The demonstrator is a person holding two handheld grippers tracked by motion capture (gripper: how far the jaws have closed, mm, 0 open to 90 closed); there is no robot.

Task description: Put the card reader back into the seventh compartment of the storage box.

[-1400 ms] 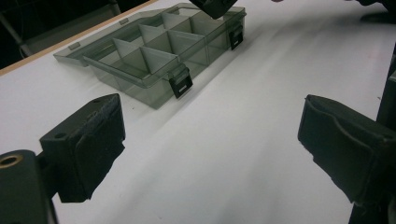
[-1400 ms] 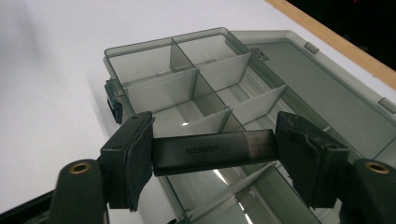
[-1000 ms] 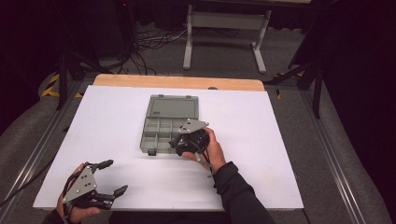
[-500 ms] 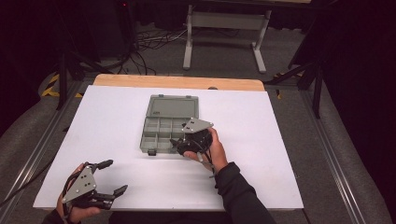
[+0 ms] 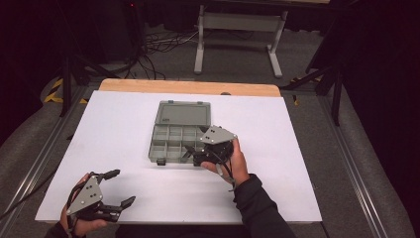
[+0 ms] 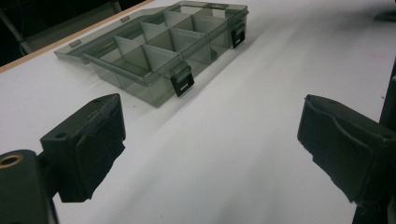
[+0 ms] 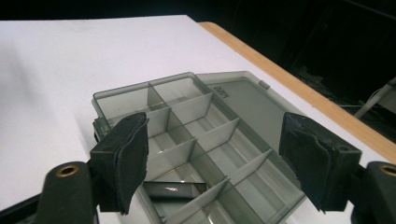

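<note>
A grey plastic box [image 5: 177,136] with its lid folded flat behind it lies open near the middle of the white table [image 5: 307,148]. The right gripper [image 5: 194,154] hangs over the box's near right corner with jaws spread and empty, and a small dark flat piece [image 7: 173,190] lies in the compartment just below them. The left gripper [image 5: 116,188], jaws also spread, rests well apart at the table's near left edge. If the piece is the target, the right jaws would do well to drop straight between the dividers and close on its long edges.

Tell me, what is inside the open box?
The box holds grey dividers that form compartments. One near compartment holds a dark flat piece. The other compartments in sight look empty. The right gripper, jaws open, covers parts of the nearest compartments.
</note>
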